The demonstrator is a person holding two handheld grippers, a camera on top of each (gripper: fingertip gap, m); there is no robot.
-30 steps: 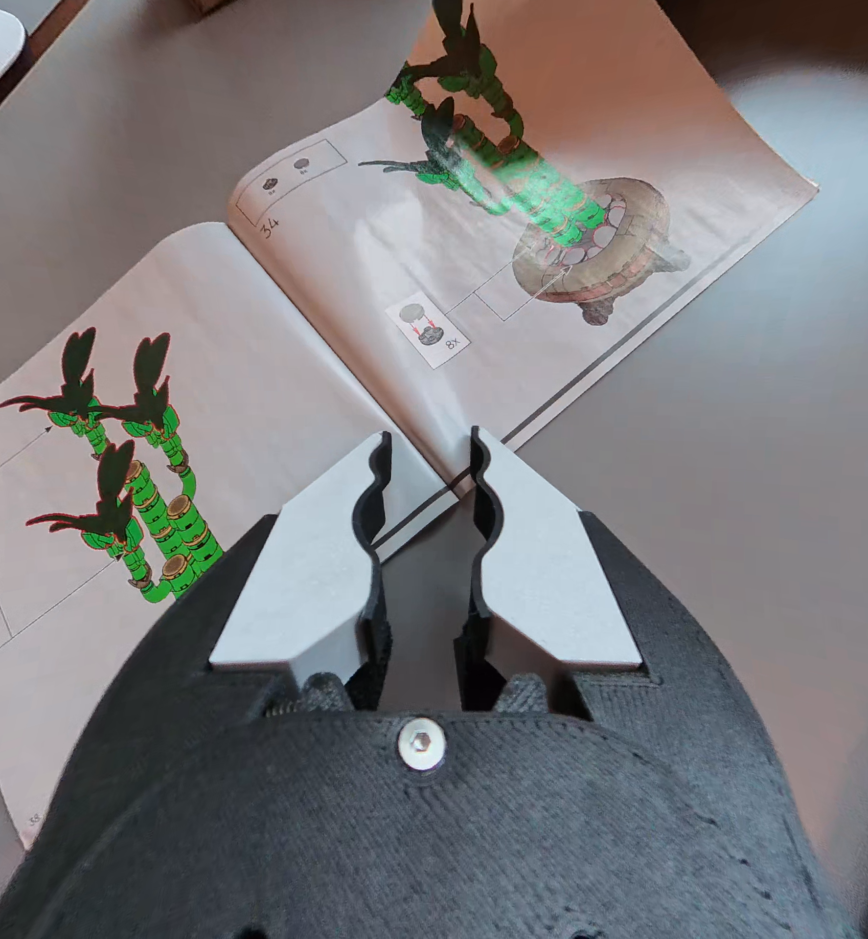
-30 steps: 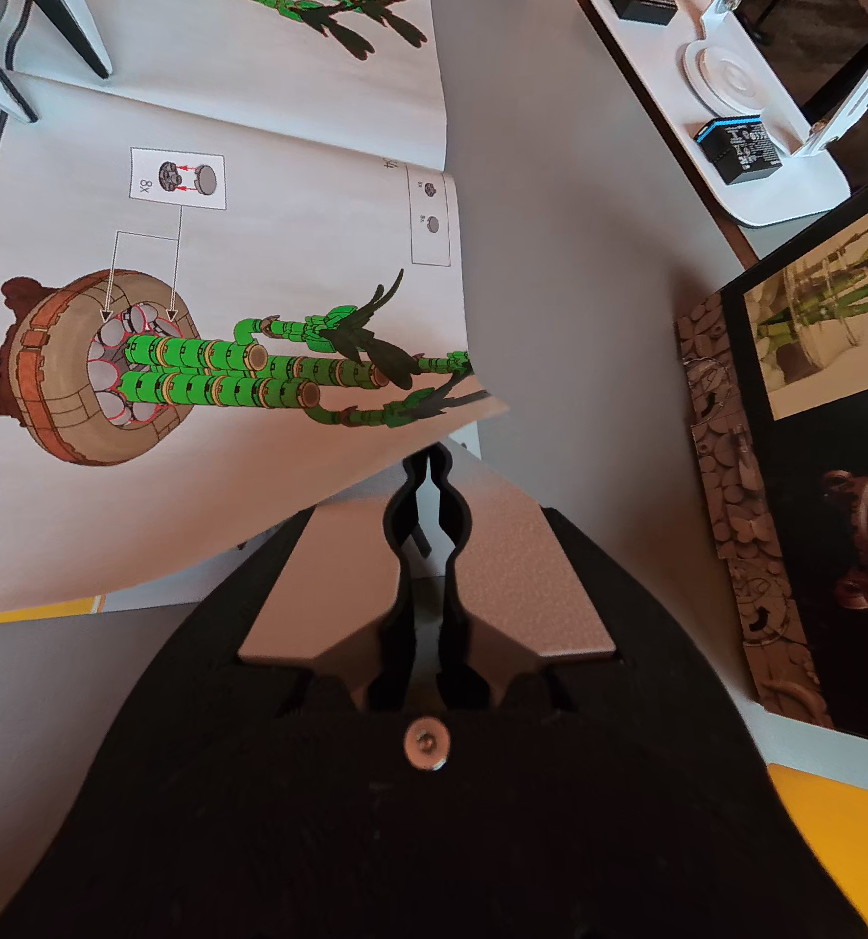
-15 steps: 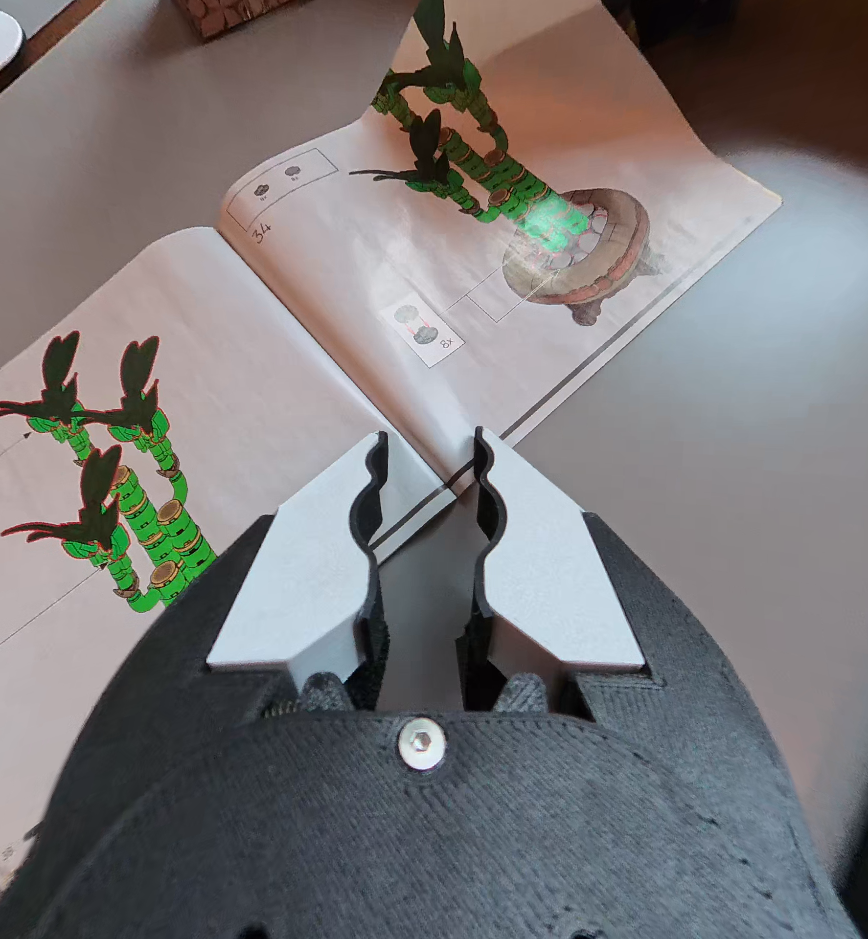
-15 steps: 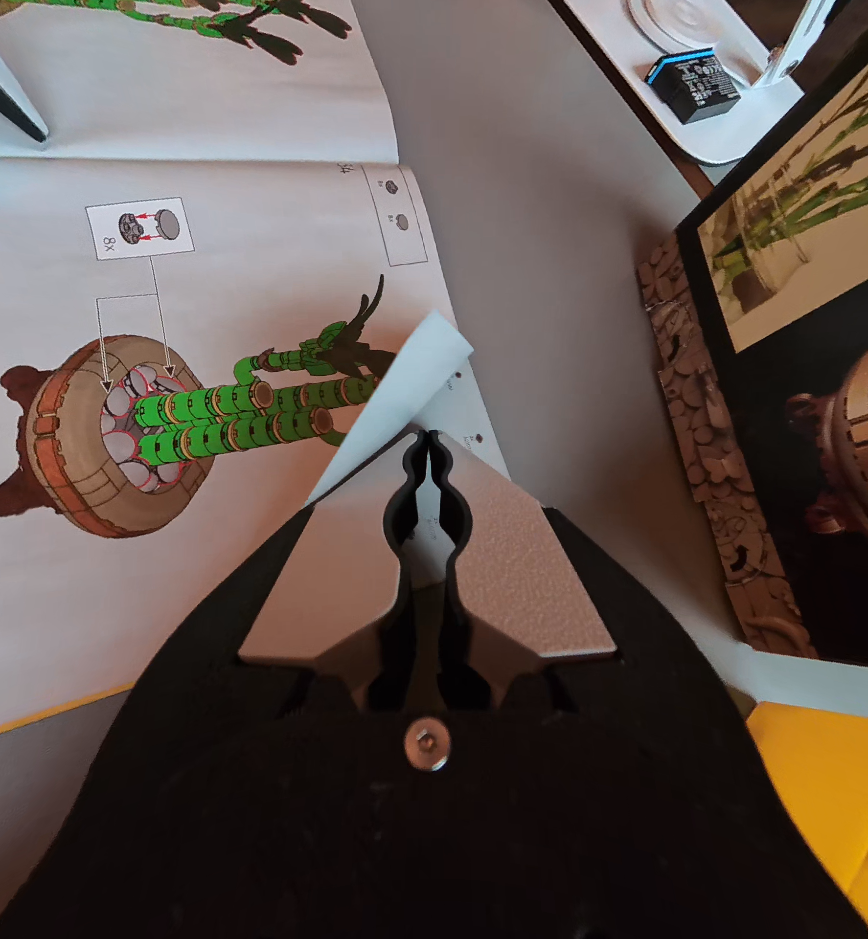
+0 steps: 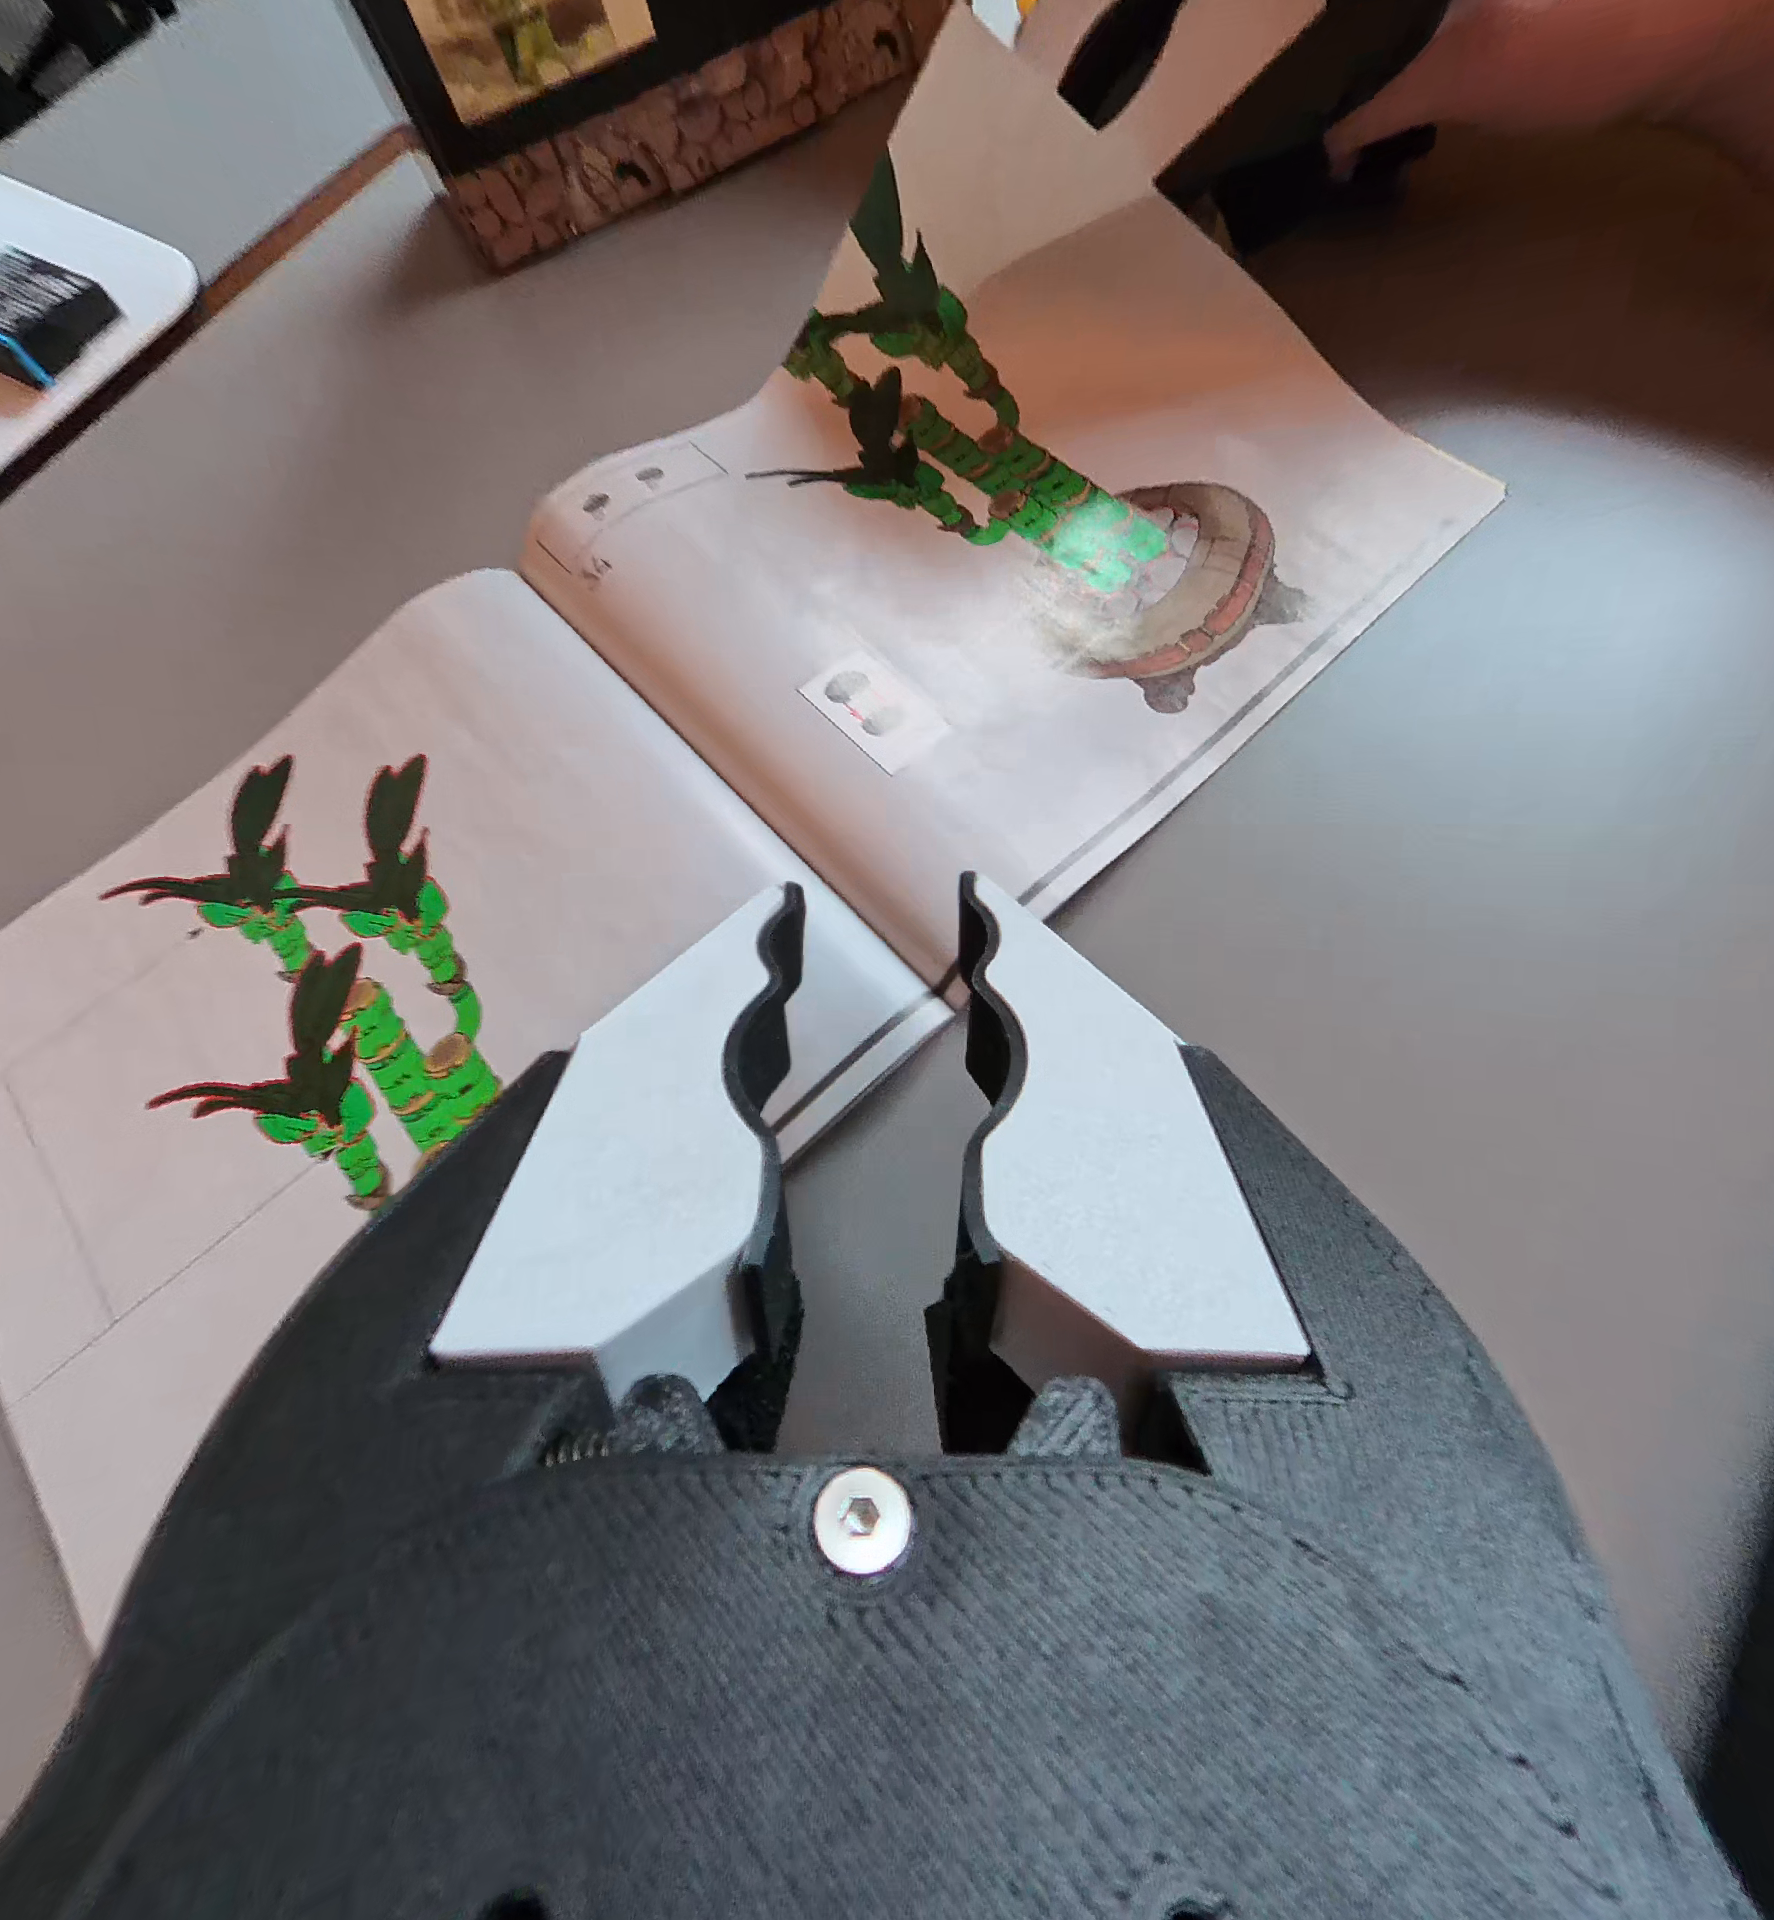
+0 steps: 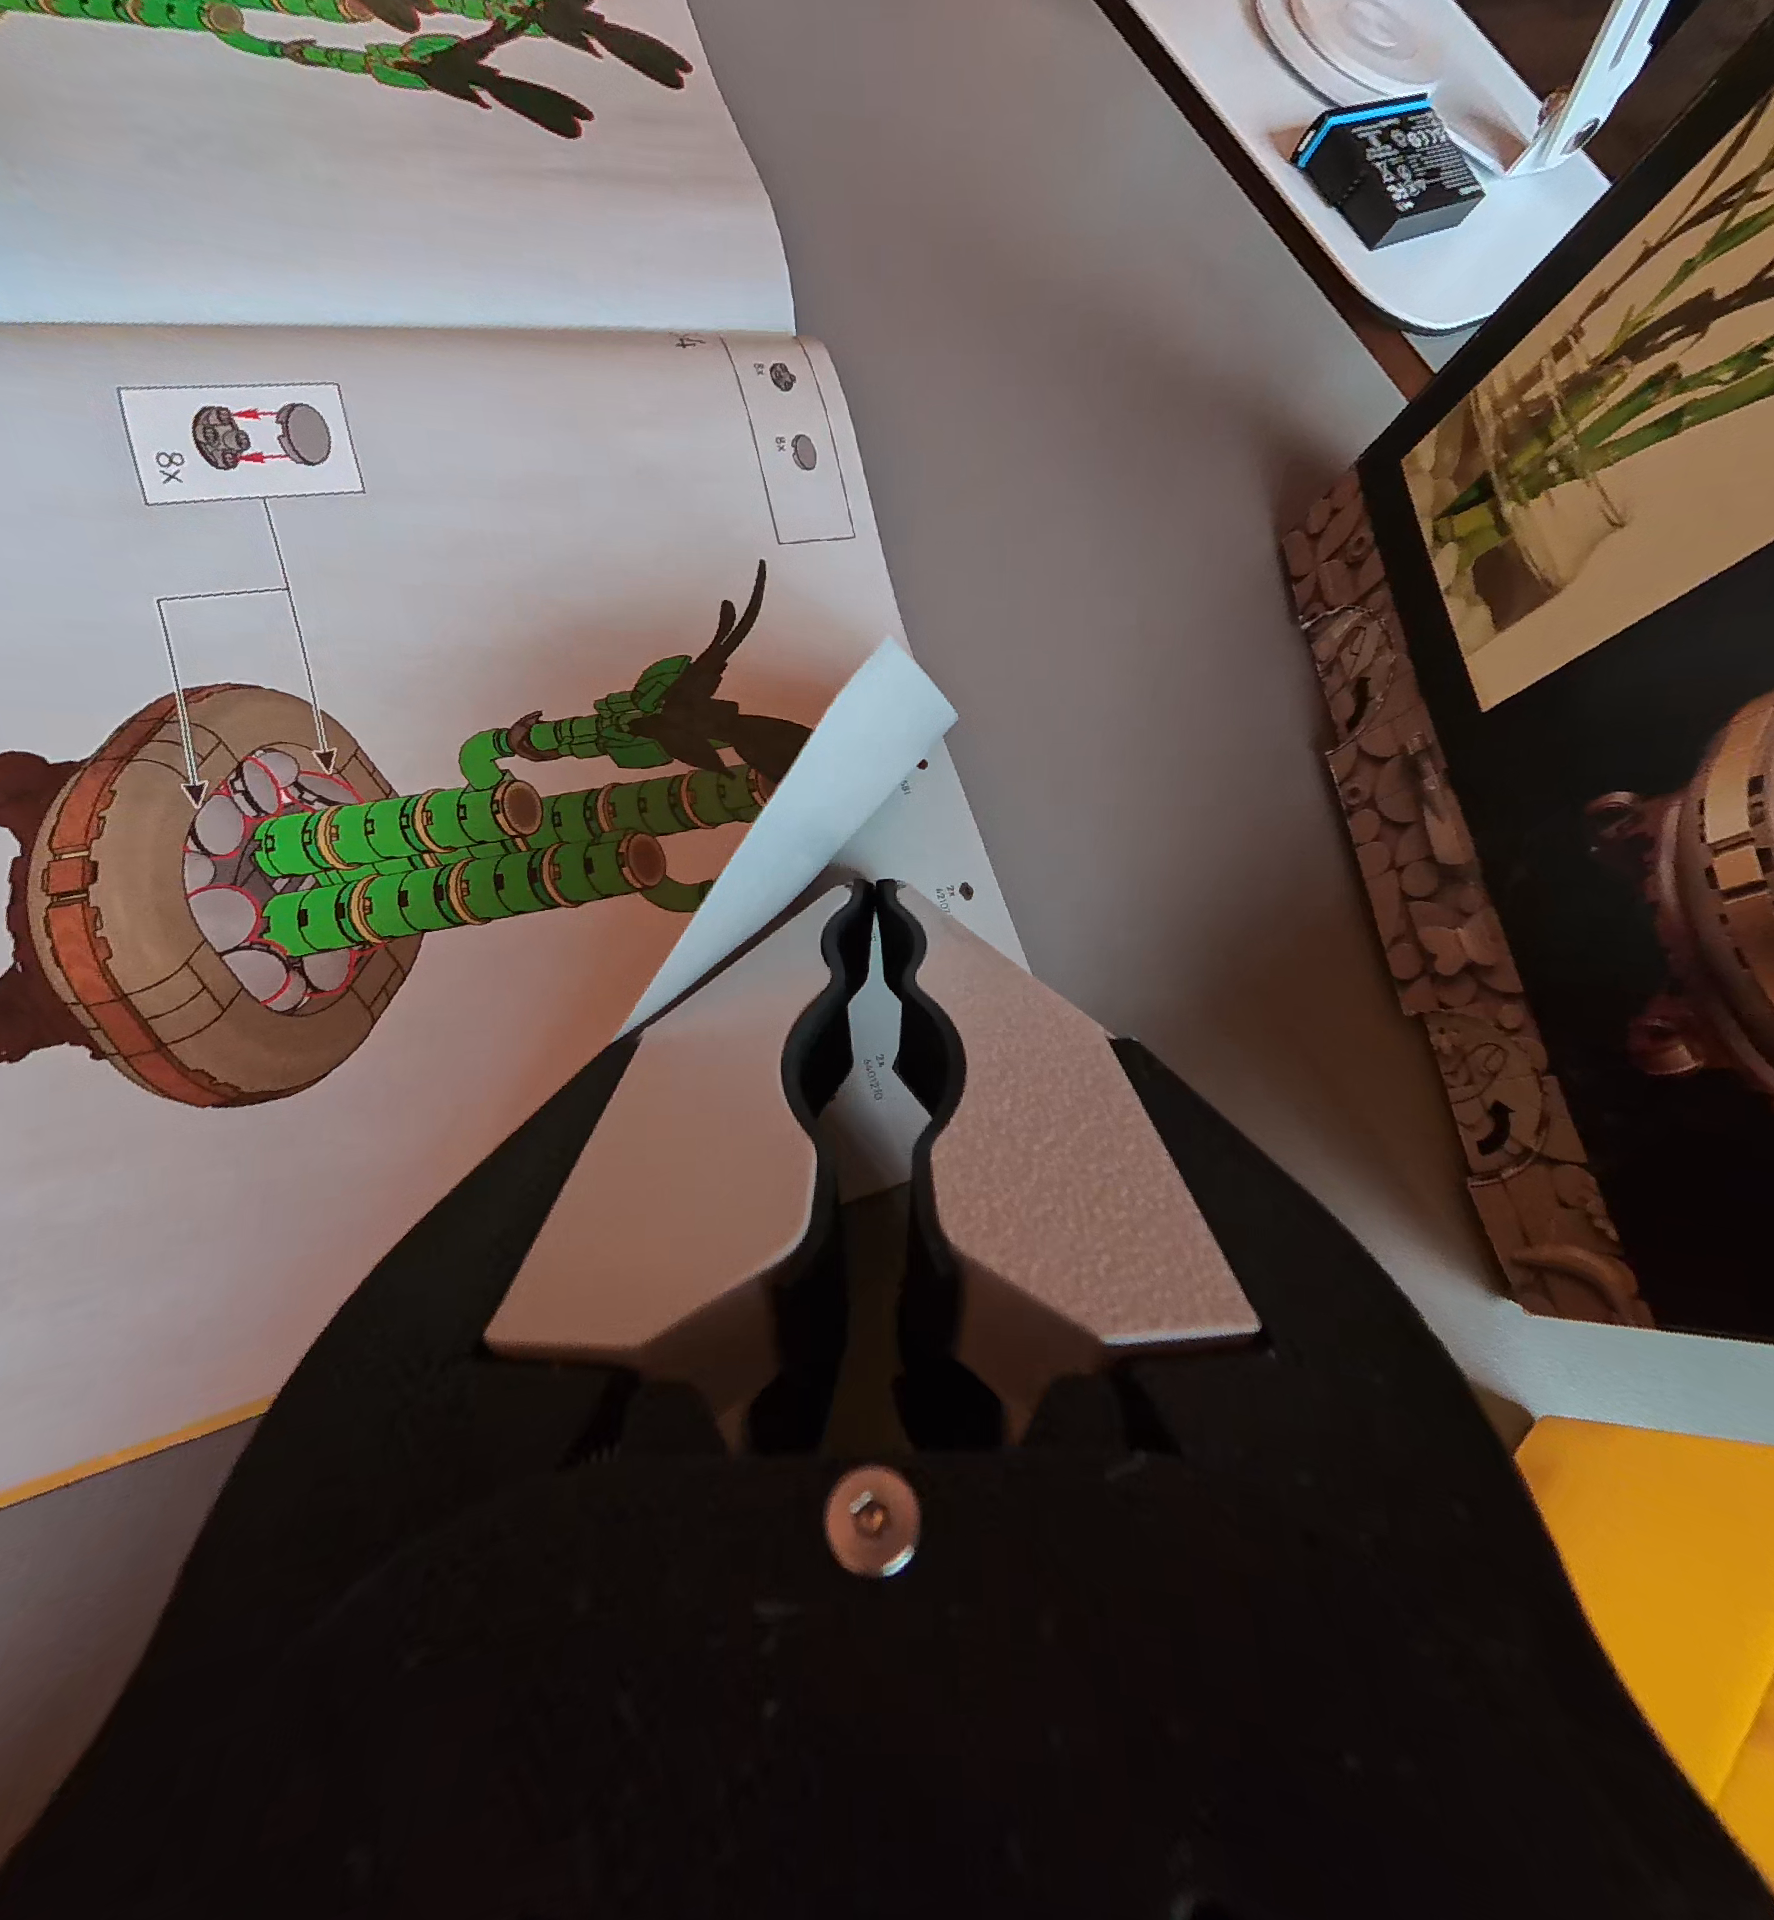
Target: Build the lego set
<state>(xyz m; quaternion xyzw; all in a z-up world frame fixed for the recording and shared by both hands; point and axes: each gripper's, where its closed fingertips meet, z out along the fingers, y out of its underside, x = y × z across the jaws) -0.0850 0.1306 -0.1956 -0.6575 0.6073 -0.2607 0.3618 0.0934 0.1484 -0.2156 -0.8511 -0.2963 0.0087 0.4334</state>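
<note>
The open instruction booklet point(image 5: 654, 727) lies on the grey table and shows a green bamboo model in a brown pot. My left gripper point(image 5: 883, 914) is open and empty, hovering over the booklet's near edge at the spine. My right gripper point(image 6: 875, 891) is shut on the outer corner of the right page point(image 6: 841, 790), which is curled up off the page beneath. In the left wrist view that page corner point(image 5: 1018, 156) stands lifted at the top, with the right gripper point(image 5: 1111, 62) behind it. No loose bricks are in view.
The set's box point(image 6: 1589, 831) lies to the right of the booklet and also shows in the left wrist view point(image 5: 602, 135). A white tray point(image 6: 1423, 270) with a black battery point(image 6: 1392, 166) sits beyond the table edge. A yellow surface point(image 6: 1693, 1610) is at the near right. One gripper's finger ends stand about 20 cm off the other's.
The right gripper closed on the page corner and has lifted it higher. The left gripper has drawn back from the booklet, so the box and tray now show.
</note>
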